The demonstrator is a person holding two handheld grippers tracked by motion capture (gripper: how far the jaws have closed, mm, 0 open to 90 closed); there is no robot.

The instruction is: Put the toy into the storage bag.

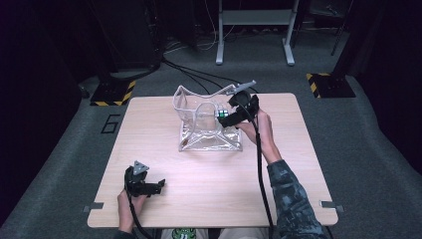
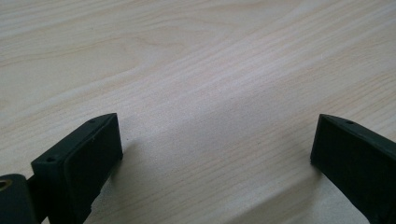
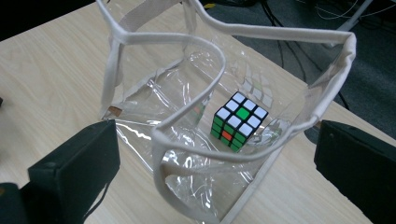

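High view: one desk (image 1: 209, 189), pale wood grain. One clear plastic bag (image 1: 199, 134) with white fabric trim and handles, standing open on the desk. One puzzle cube (image 1: 221, 113) inside the bag. Two grippers, one per hand.

Right gripper (image 1: 238, 115), held by the right hand (image 1: 263, 130), hangs at the bag's rim on its near-right side, angled down toward the opening. Jaws wide apart, nothing between them. From the right gripper view, the bag (image 3: 196, 140) sits directly ahead and below, its open mouth spanning most of the gap between the two jaws; the cube (image 3: 239, 120) lies on the bag's floor, ahead of the gripper and slightly toward its right jaw, well clear of both. Cube's top face mostly white with one green square; side faces mostly green, one orange square.

Left gripper (image 1: 155, 186), in the left hand (image 1: 130, 201), is low over the desk's near-left part, well apart from the bag. Left gripper view: jaws spread wide, bare desk (image 2: 210, 84) between and ahead of them.

Room: dark, grey carpet floor (image 1: 373, 149), black cables (image 1: 199, 74) trailing behind the desk, two yellow-and-black striped bases (image 1: 112, 93), one to each side, and a grey metal frame (image 1: 254, 30) at the back.
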